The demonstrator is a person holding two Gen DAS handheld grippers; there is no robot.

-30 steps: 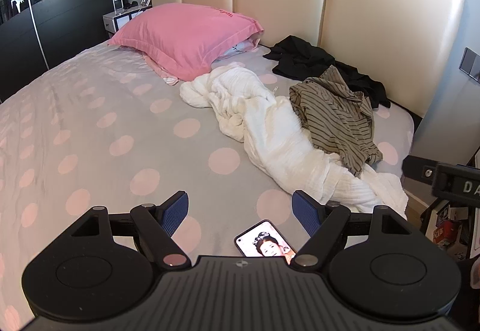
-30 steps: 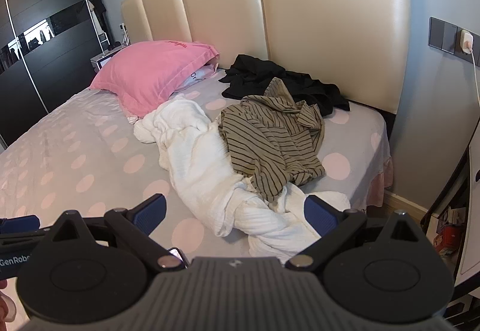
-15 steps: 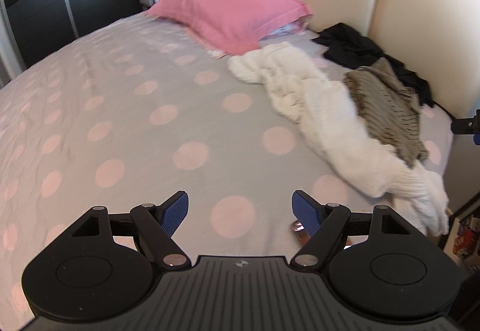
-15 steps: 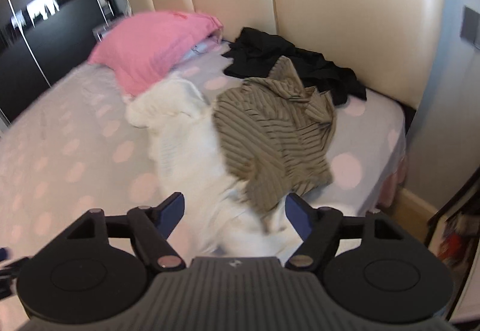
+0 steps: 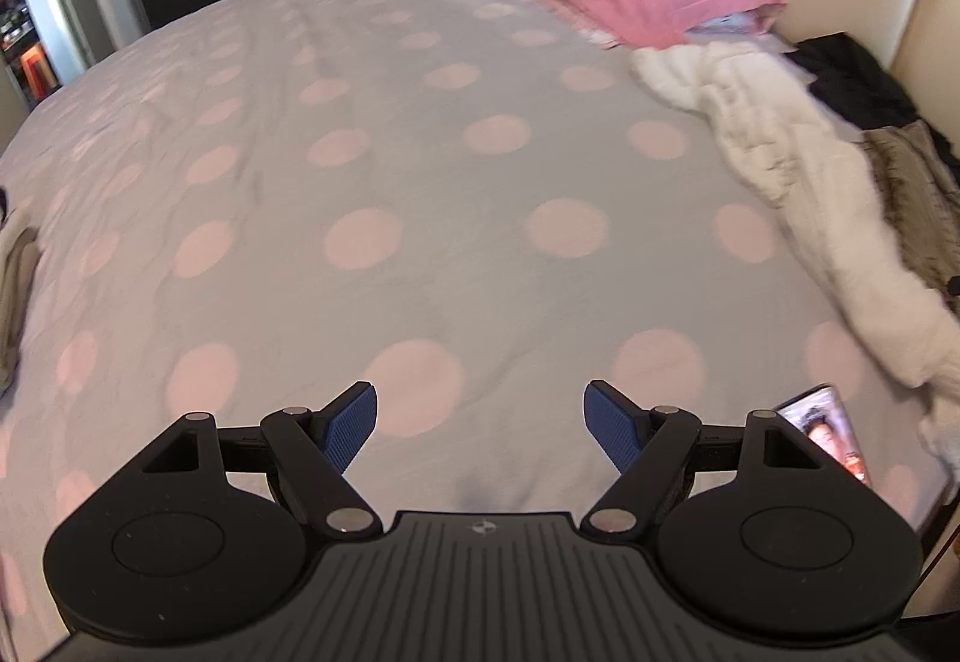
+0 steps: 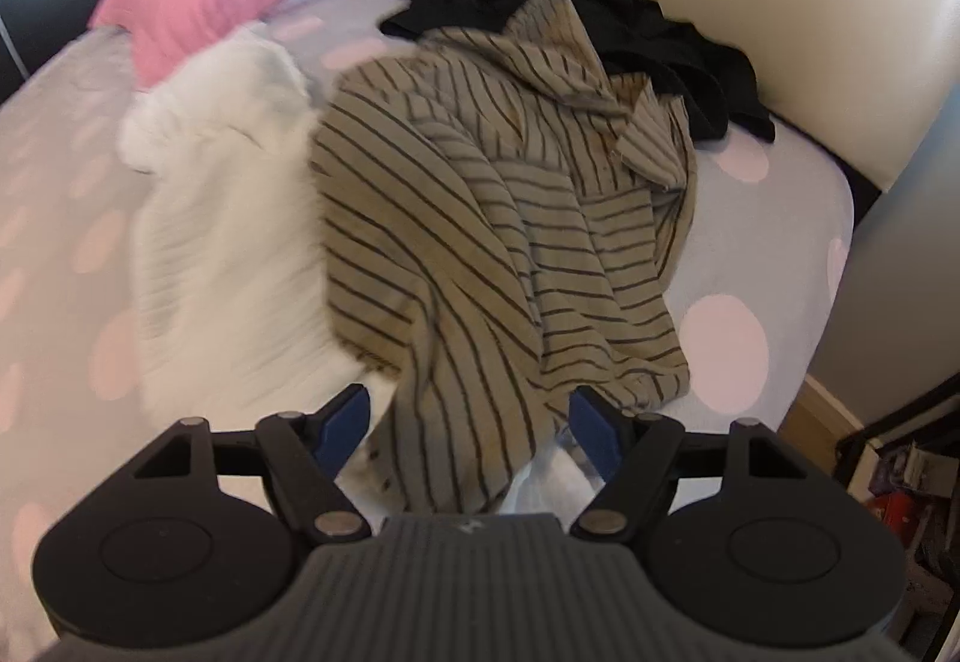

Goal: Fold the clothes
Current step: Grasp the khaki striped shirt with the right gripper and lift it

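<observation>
While right gripper [image 6: 468, 422] drops onto striped shirt [image 6: 480, 218], jaws just been closing, hem between pads, not yet pinched. Shirt lies crumpled atop white garment [image 6: 228, 254] near headboard, black clothing [image 6: 576, 20] behind. My left gripper [image 5: 480, 422] hangs wide apart over bare spotted bedsheet [image 5: 372, 182], likely clearing flat spot for folding. Phone [image 5: 825, 434] just beside it.

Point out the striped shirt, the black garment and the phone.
striped shirt [image 6: 480, 242], right wrist view, middle of its crumpled body.
black garment [image 6: 660, 44], right wrist view, its central folds.
phone [image 5: 825, 431], left wrist view, lit screen.
</observation>
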